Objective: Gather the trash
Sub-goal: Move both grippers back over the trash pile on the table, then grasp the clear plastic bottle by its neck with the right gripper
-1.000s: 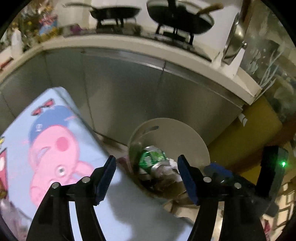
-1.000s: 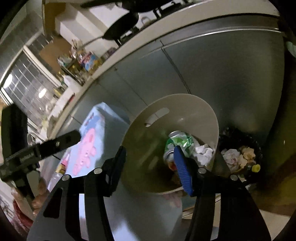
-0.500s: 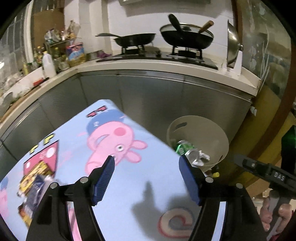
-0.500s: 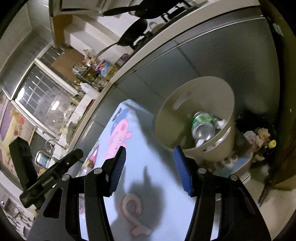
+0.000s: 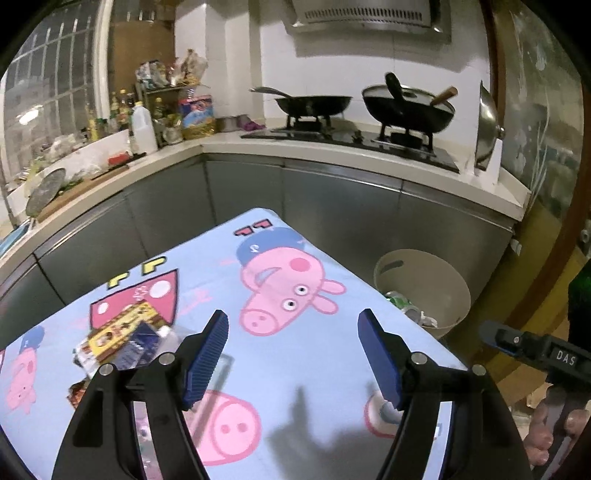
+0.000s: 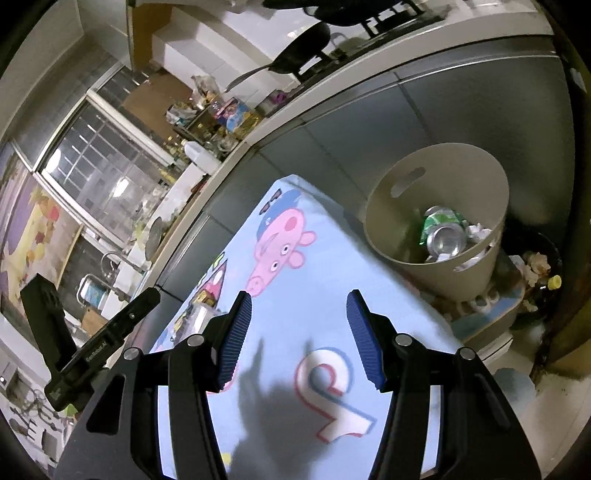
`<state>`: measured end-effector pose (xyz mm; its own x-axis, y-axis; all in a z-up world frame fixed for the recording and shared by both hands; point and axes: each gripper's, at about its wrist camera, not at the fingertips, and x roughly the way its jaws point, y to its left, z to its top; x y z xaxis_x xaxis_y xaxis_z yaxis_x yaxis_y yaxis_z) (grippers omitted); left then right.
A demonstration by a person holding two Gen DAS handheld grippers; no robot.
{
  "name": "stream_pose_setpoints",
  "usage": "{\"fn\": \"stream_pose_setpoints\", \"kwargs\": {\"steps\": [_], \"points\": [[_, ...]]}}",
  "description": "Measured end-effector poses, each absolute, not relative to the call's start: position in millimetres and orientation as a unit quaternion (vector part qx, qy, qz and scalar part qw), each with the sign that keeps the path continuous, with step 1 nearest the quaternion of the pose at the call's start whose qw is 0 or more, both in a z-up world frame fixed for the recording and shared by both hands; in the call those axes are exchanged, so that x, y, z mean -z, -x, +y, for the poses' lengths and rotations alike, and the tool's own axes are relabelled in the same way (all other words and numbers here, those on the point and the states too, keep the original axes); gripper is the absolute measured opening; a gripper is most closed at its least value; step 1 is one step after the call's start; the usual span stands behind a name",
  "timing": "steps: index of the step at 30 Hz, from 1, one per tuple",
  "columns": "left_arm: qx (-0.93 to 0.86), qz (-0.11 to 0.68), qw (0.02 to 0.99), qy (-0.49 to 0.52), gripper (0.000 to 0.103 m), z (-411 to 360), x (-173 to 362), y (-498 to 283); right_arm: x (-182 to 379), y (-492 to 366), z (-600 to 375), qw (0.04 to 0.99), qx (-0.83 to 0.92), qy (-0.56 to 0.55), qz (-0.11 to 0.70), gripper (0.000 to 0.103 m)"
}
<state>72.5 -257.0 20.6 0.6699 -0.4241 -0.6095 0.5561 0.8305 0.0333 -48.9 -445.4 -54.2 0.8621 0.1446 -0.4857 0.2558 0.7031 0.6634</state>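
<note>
The kitchen was dim, with a white tiled wall [image 5: 229, 66] behind an L-shaped pale countertop [image 5: 332, 151] over grey steel cabinet doors [image 5: 332, 206]. A black hob [image 5: 347, 138] on the counter carried two dark pans under a steel range hood [image 5: 365, 14]. A gridded window [image 5: 40, 99] stood at the left. A table under a light blue cartoon-pig cloth [image 5: 295, 354] filled the foreground.
</note>
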Motion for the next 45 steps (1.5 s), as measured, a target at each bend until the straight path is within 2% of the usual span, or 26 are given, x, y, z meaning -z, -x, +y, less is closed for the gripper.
{"fn": "stream_pose_setpoints", "kwargs": {"steps": [18, 37, 45], "points": [[0.196, 0.302, 0.930, -0.071, 0.073, -167, -23, -96, 20, 4, -377, 0.897, -0.019, -0.334, 0.290, 0.054], [0.136, 0.325, 0.935, -0.035, 0.073, -91, -7, -130, 17, -53, -307, 0.890, -0.080, -0.300, 0.332, 0.054], [0.111, 0.340, 0.934, 0.008, 0.072, -31, -3, -145, 27, -72, -280, 0.884, -0.106, -0.286, 0.353, 0.054]]}}
